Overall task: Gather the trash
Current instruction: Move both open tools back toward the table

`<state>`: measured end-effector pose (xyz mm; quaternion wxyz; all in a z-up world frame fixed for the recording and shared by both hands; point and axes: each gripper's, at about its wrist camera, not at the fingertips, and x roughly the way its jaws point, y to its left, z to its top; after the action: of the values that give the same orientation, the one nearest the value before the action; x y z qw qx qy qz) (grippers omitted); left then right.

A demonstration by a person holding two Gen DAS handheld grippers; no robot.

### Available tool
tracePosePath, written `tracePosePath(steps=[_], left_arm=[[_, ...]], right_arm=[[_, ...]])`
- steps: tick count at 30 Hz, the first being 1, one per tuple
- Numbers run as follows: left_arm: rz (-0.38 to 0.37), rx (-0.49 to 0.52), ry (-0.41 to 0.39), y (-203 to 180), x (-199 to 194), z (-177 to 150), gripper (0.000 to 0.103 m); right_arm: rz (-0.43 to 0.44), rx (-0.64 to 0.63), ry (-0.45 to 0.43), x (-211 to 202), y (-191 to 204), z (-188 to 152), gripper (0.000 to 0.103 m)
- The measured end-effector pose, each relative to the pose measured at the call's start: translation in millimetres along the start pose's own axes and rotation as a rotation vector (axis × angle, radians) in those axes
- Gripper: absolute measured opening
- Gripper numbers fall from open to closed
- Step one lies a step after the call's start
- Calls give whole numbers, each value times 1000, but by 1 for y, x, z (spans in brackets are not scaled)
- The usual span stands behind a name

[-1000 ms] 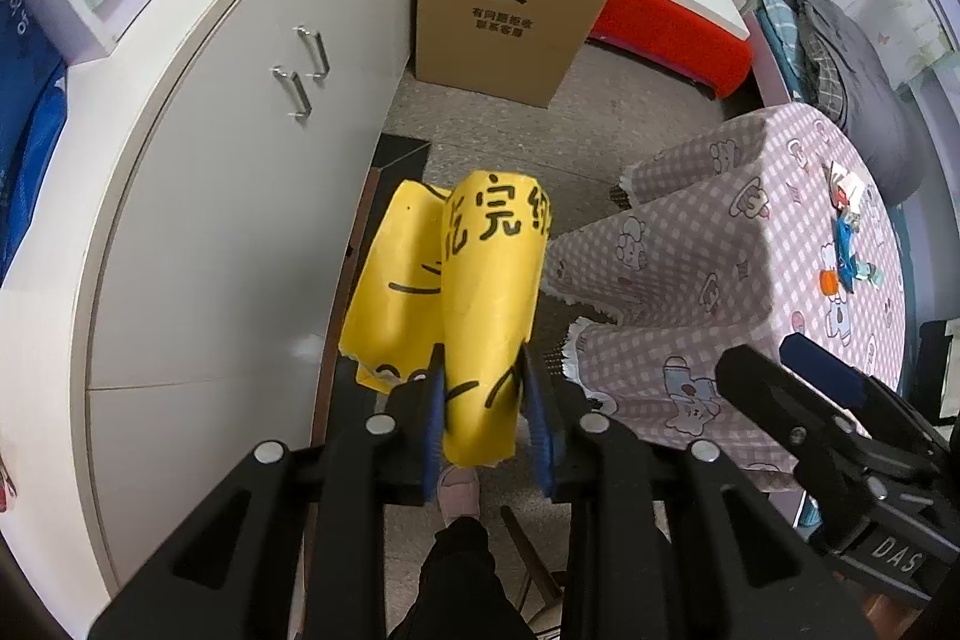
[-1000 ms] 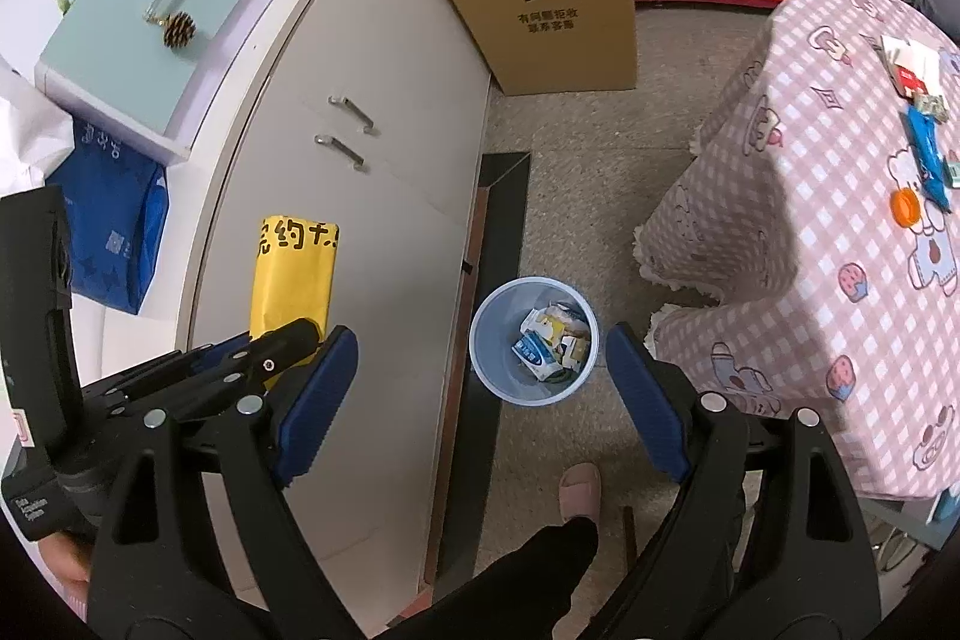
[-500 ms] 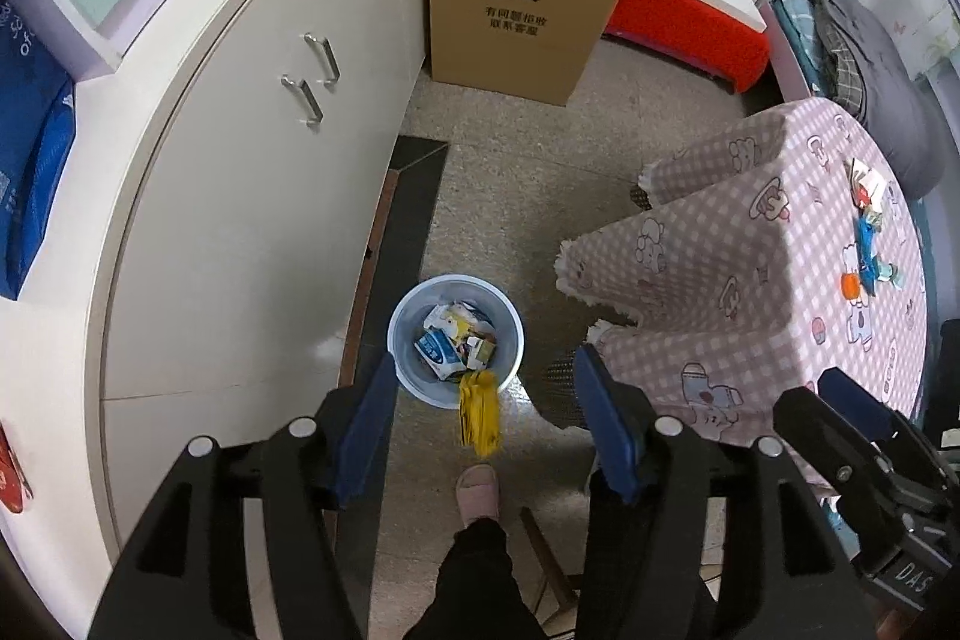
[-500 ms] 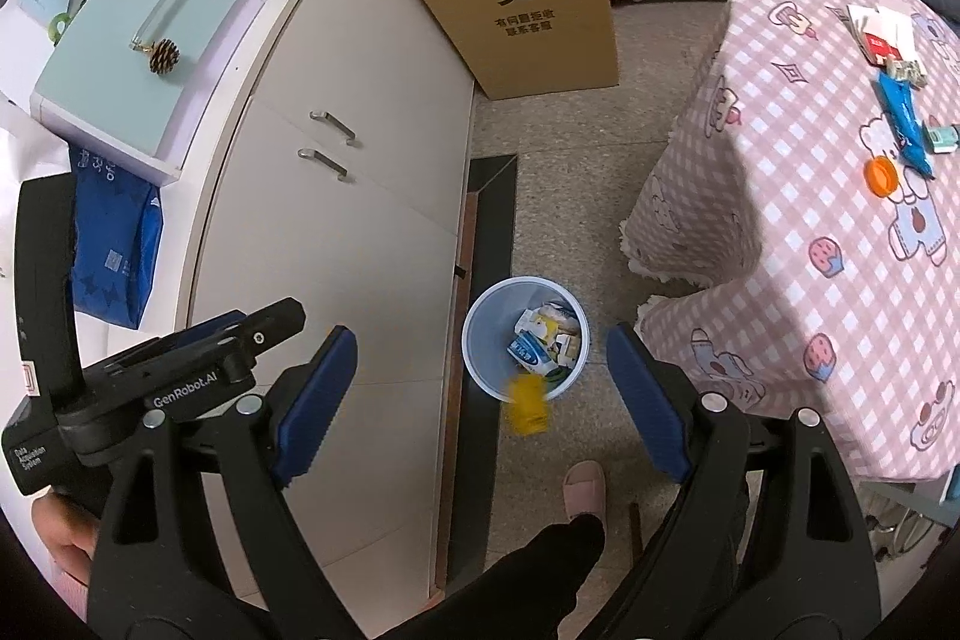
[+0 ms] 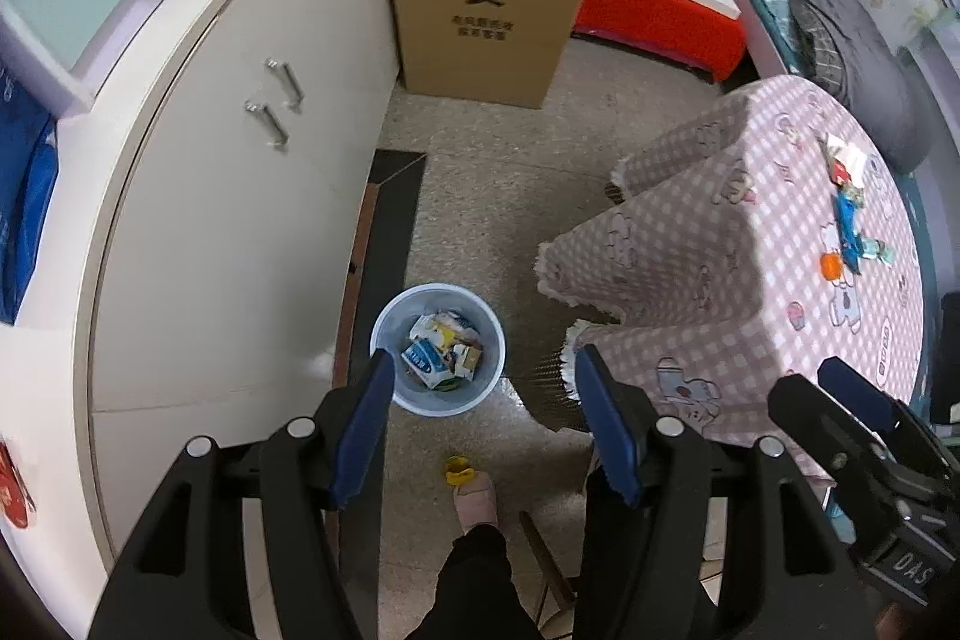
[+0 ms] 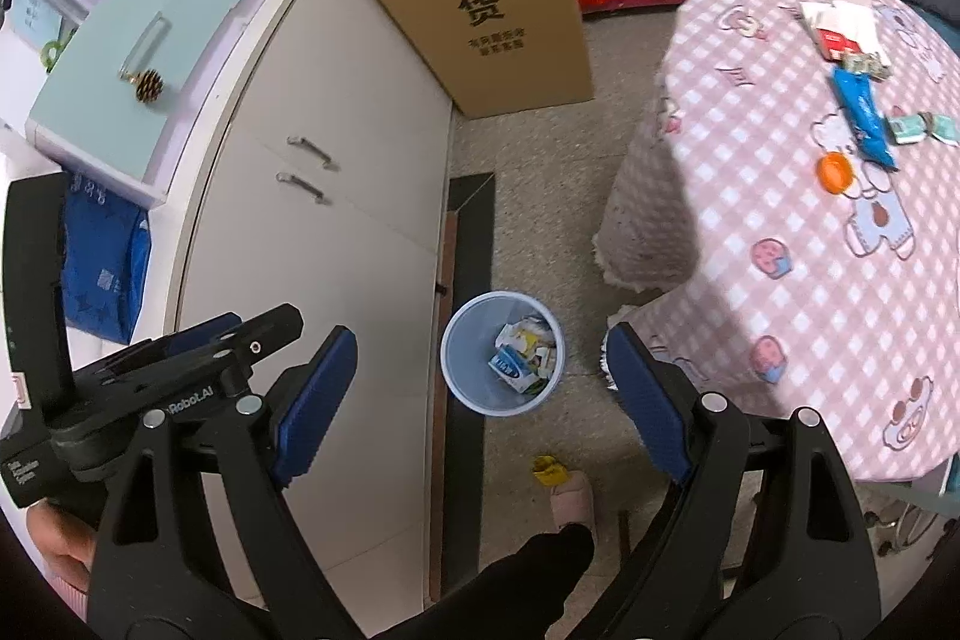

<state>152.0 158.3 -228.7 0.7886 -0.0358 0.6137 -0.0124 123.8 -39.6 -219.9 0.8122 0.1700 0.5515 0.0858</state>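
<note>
1. Left gripper (image 5: 483,415): jaws parted, nothing held.
2. Right gripper (image 6: 480,400): wide open, empty.
3. Yellow wrapper (image 5: 457,469): on floor beside bin (image 5: 393,307), missed.
4. Next: wrapper to be retrieved and binned.

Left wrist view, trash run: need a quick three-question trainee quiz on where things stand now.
1. True or false: the small crumpled yellow wrapper lies inside the round pale blue plastic bin.
2. What is between the pads of the left gripper? A) the wrapper B) nothing C) a carton
3. What does the wrapper lie next to on the floor?

Key: 1 false, it is on the floor outside the bin; 2 B, open and empty; 3 the person's pink slipper.
</note>
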Motion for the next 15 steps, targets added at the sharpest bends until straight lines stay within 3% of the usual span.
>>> tracePosePath(steps=[6, 12, 15], left_arm=[[-47, 57, -9, -41, -1, 7, 62], [-91, 163, 12, -118, 13, 17, 65], [-106, 243, 33, -175, 31, 23, 65]], right_arm=[[-29, 62, -57, -21, -38, 6, 84], [-92, 164, -123, -53, -117, 21, 84], [-133, 206, -142, -65, -165, 31, 84]])
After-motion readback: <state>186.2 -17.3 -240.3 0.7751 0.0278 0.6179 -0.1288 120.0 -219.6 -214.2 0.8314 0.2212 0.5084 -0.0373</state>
